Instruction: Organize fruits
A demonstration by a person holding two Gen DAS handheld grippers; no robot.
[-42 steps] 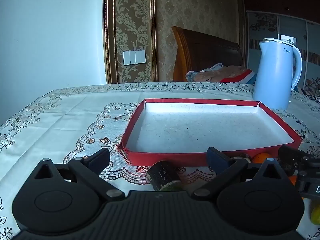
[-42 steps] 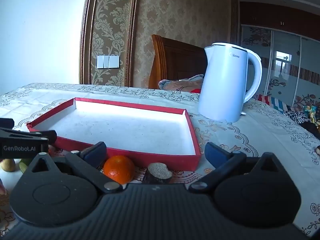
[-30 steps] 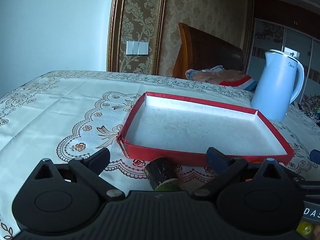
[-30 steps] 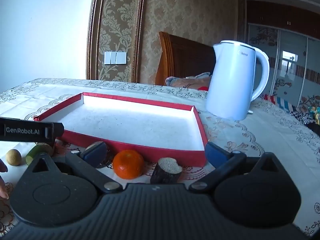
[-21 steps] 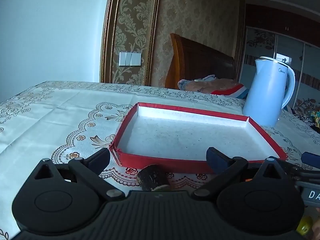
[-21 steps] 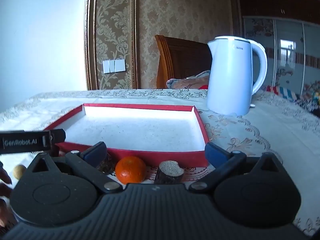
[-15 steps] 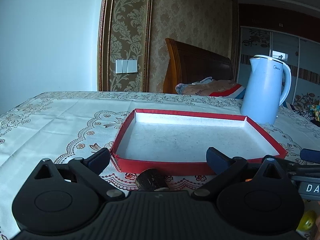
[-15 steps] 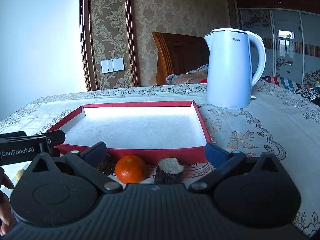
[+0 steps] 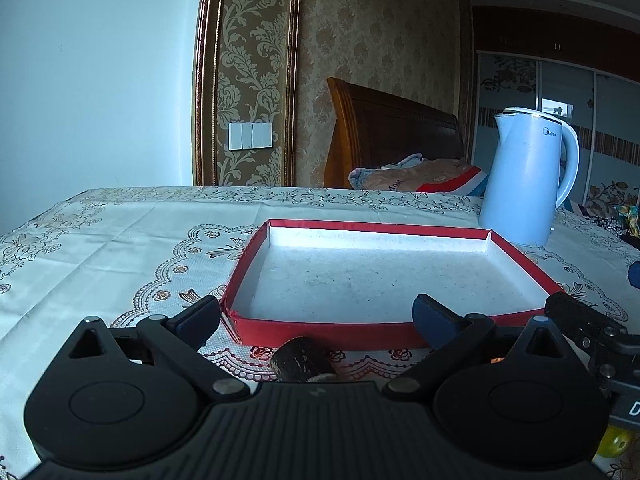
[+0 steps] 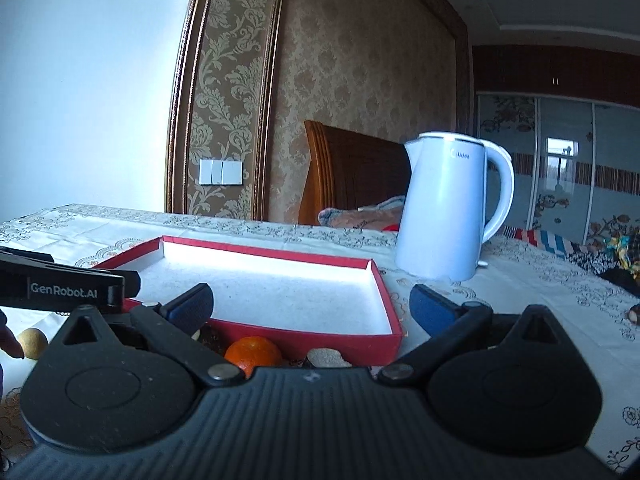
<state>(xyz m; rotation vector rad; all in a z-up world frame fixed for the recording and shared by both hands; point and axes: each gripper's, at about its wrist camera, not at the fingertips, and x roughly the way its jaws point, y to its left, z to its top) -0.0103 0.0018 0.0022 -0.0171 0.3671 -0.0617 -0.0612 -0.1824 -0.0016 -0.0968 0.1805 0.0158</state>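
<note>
A shallow red tray [image 9: 320,332] with a bare white floor lies on the tablecloth; it also shows in the right wrist view [image 10: 384,292]. My left gripper [image 9: 316,314] is open and empty; a dark cut stub [image 9: 302,364] lies between its fingers, in front of the tray's near wall. My right gripper [image 10: 310,300] is open and empty, low over an orange [image 10: 253,352] and a pale-topped cut piece [image 10: 328,358] at the tray's near wall. A small tan fruit [image 10: 32,342] lies at the left. A yellow-green fruit [image 9: 614,442] shows at the lower right.
A light blue electric kettle [image 9: 524,180] stands behind the tray's far right corner, also in the right wrist view [image 10: 448,208]. The left gripper's body [image 10: 64,288] reaches in from the left. A wooden headboard and bedding lie beyond the table.
Both grippers have dropped lower and tilted up, so the fruits in front of the tray sit closer under the fingers. Both stayed open.
</note>
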